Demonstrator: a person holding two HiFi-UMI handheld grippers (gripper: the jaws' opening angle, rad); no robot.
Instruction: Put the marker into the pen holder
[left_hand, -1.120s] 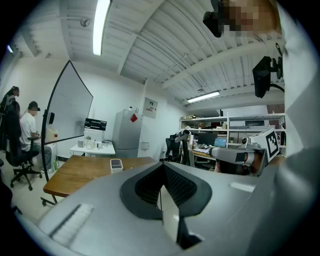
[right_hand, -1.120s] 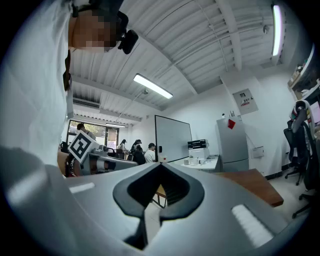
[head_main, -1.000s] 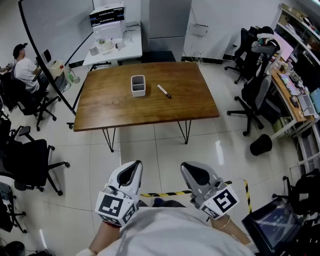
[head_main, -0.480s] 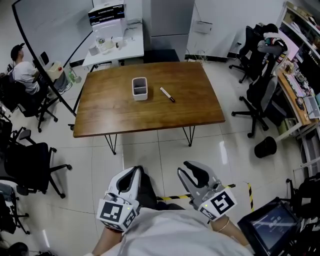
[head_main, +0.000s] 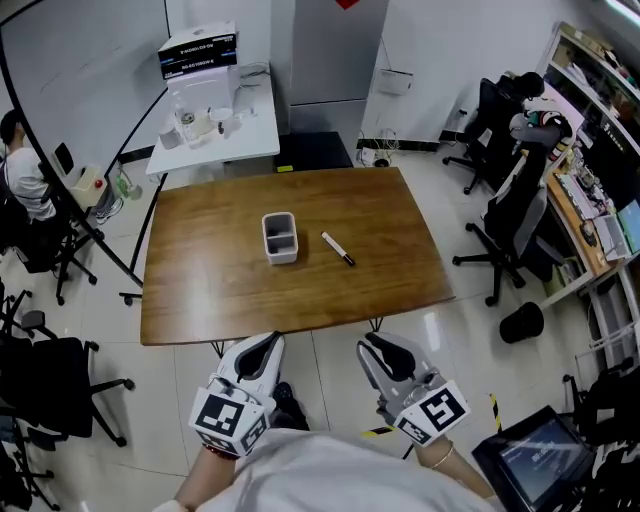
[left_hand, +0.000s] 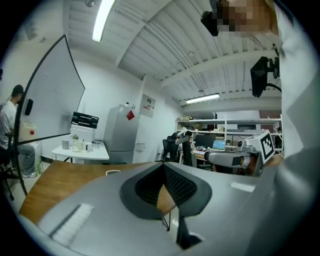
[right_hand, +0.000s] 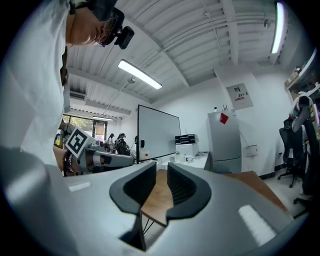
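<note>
A white pen holder (head_main: 280, 238) stands upright near the middle of the wooden table (head_main: 200, 300). A white marker with a black cap (head_main: 338, 249) lies flat on the table just right of the holder, apart from it. Both grippers are held over the floor short of the table's near edge, far from both objects. My left gripper (head_main: 266, 342) (left_hand: 163, 167) is shut, its tips touching, with nothing in it. My right gripper (head_main: 378, 344) (right_hand: 161, 167) has a narrow gap between its jaws; they are closing with nothing between them.
Behind the wooden table stands a white table (head_main: 215, 125) with a box and small items. Office chairs (head_main: 505, 215) and a black bin (head_main: 520, 320) are at the right. More chairs (head_main: 50, 375) and a seated person (head_main: 15, 175) are at the left. Yellow-black tape (head_main: 380, 432) marks the floor.
The view has moved forward, so the table lies nearer and lower in the picture. The right gripper's jaws, together a second ago, now stand apart. The marker and the holder have not moved.
</note>
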